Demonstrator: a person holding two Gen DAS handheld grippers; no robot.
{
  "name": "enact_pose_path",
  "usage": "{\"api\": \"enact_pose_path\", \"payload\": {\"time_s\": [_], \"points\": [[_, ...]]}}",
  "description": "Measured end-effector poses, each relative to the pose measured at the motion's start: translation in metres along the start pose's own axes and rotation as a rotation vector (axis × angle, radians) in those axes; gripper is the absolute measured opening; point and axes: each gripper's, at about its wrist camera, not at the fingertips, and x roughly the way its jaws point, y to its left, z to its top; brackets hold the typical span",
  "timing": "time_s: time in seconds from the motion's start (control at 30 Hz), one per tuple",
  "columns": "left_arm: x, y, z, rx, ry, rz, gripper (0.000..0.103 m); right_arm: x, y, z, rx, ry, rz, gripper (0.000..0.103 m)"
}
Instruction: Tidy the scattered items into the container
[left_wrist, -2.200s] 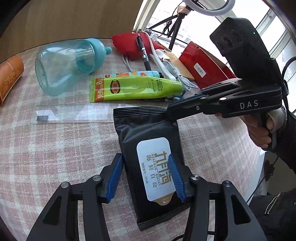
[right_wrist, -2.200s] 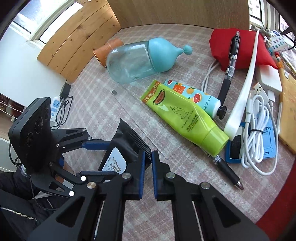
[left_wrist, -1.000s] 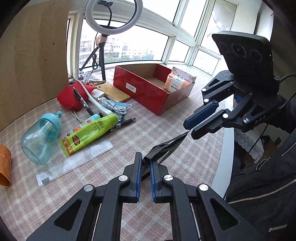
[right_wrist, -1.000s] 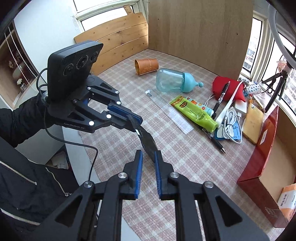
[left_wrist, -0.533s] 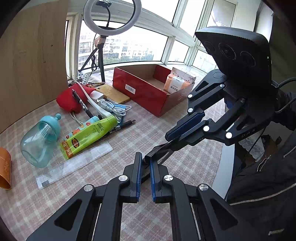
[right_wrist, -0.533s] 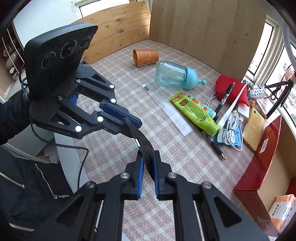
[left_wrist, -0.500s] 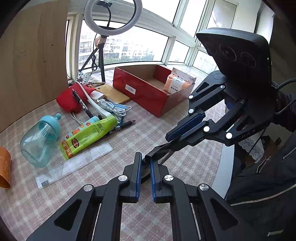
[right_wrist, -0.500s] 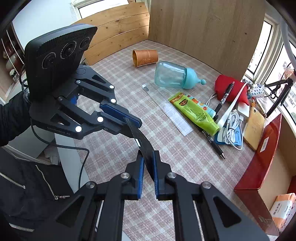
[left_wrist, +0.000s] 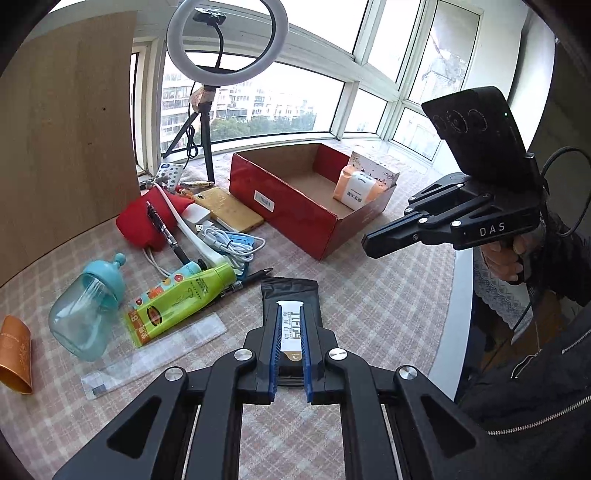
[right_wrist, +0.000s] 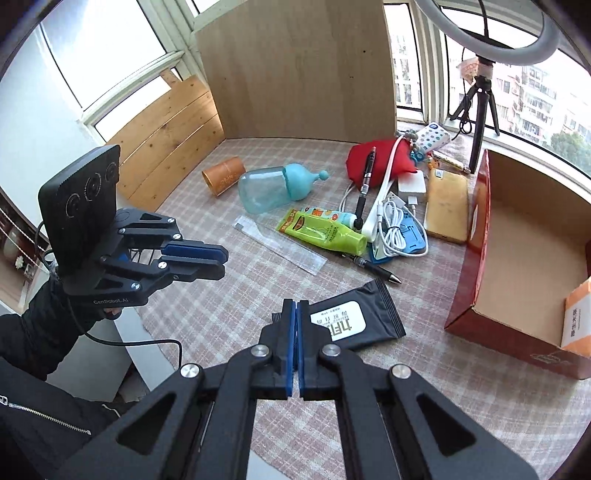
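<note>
Change since 0.5 s ago: the black wipes pack (left_wrist: 290, 293) was stretched in the air between both grippers; now it lies flat on the checked tablecloth (left_wrist: 388, 314), label up, held by neither. Left gripper (left_wrist: 290, 354) hovers above it with fingers spread a little and nothing between them; the pack just shows through the gap. Right gripper (right_wrist: 295, 332) has its pads pressed together on nothing, and the left wrist view shows it lifted off to the side, well apart from the pack. The pack sits near the front table edge, short of the red box (left_wrist: 295, 206) and not inside it. The box holds 1 orange wipes packet (left_wrist: 354, 188) at its far end, rest of the floor bare. Likely the 2-handed carry was dropped or abandoned, so the pack needs a fresh pick before it goes in. The green tube (left_wrist: 181, 299), baby bottle (left_wrist: 86, 314), ruler (left_wrist: 155, 354) and cable pile (left_wrist: 229, 240) are not yet tidied.
</note>
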Motion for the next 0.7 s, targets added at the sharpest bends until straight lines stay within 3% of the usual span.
{"api": "enact_pose_path", "payload": {"time_s": [0.2,0.27,0.43,0.6,0.7], "points": [[0.03,-0.007,-0.021,-0.017,0.093,-0.011,0.008,0.021,-0.02,-0.019,0.081,0.062,-0.005,0.002],[0.045,-0.001,-0.026,-0.043,0.132,-0.003,0.014,0.034,-0.039,-0.025,0.163,0.104,-0.01,0.009],[0.083,0.024,-0.034,-0.118,0.226,-0.004,0.018,0.069,-0.078,-0.051,0.397,0.126,0.03,0.029],[0.107,0.027,-0.041,-0.104,0.284,-0.038,0.02,0.099,-0.086,-0.066,0.516,0.122,0.072,0.03],[0.111,0.026,-0.042,-0.113,0.281,-0.096,0.029,0.11,-0.085,-0.071,0.557,0.104,0.095,0.031]]}}
